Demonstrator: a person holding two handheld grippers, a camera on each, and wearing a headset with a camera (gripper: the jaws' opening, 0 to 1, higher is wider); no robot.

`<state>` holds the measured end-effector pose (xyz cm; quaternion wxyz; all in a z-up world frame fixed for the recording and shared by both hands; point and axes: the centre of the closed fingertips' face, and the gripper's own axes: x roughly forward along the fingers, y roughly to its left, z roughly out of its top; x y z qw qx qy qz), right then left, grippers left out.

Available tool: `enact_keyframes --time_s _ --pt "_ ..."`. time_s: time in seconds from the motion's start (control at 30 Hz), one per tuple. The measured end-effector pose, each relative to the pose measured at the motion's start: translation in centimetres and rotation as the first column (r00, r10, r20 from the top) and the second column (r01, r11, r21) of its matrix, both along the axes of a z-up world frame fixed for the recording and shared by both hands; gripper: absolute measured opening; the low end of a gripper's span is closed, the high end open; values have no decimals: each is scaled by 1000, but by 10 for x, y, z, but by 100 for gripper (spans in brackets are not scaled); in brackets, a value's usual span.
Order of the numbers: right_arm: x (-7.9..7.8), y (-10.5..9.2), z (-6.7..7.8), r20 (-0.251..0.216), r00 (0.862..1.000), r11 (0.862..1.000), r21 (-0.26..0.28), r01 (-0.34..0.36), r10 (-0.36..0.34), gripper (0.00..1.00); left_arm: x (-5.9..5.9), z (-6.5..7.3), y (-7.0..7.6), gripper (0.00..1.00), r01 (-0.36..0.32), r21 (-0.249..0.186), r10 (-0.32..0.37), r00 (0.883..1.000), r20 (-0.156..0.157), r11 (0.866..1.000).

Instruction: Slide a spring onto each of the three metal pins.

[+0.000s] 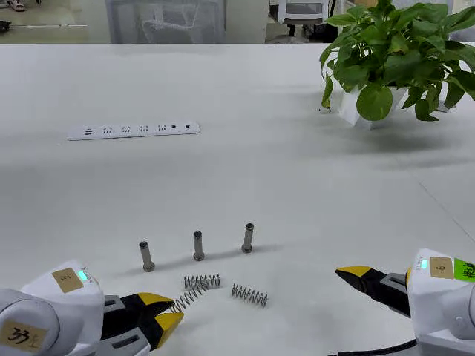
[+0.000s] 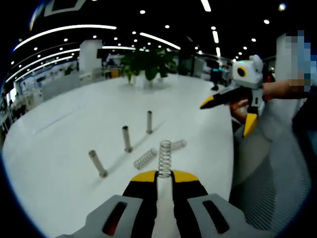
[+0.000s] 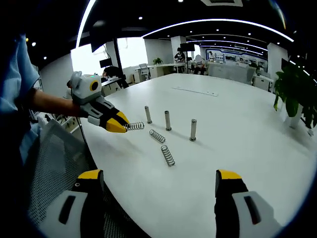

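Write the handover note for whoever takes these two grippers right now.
Left gripper: shut on the held spring, which sticks out forward from its jaws.
Right gripper: open, holding nothing, off to the right of the work.
Pins: three, upright in a row on the table, all bare.
Loose springs: two, lying flat just in front of the pins.
Done: one spring gripped.
Left: no spring is on a pin yet, so all three must go on.
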<state>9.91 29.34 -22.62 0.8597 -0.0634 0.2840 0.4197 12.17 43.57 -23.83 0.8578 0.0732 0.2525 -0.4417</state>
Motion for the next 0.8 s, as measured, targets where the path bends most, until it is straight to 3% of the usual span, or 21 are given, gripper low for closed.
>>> enact_keyframes --time_s 0.1,0.17,0.23,0.33,0.43,0.53,0.7,0.8 --pt "-4 11 10 -41 999 996 87 -17 20 90 -3 8 -5 10 30 -24 -30 1000 6 999" --pt "-10 20 17 -93 993 989 135 -56 69 77 -7 15 -10 10 66 -43 -65 998 12 997" --pt "-8 25 23 -74 993 986 142 -84 96 71 -10 21 -14 10 96 -50 -94 995 26 994" --pt "-6 34 33 -83 988 978 169 -118 134 68 -13 30 -19 10 121 -60 -119 992 36 991" --pt "-6 43 44 -97 979 964 219 -154 178 57 -17 38 -25 10 155 -72 -151 987 51 985" --pt "-4 48 49 -109 975 954 250 -163 195 49 -21 42 -29 10 180 -83 -176 983 59 980" --pt "-3 59 60 -150 966 926 348 -148 211 36 -26 46 -40 10 209 -108 -203 977 66 972" --pt "0 59 59 -165 966 920 370 -127 200 33 -26 48 -44 10 216 -123 -208 975 72 969"
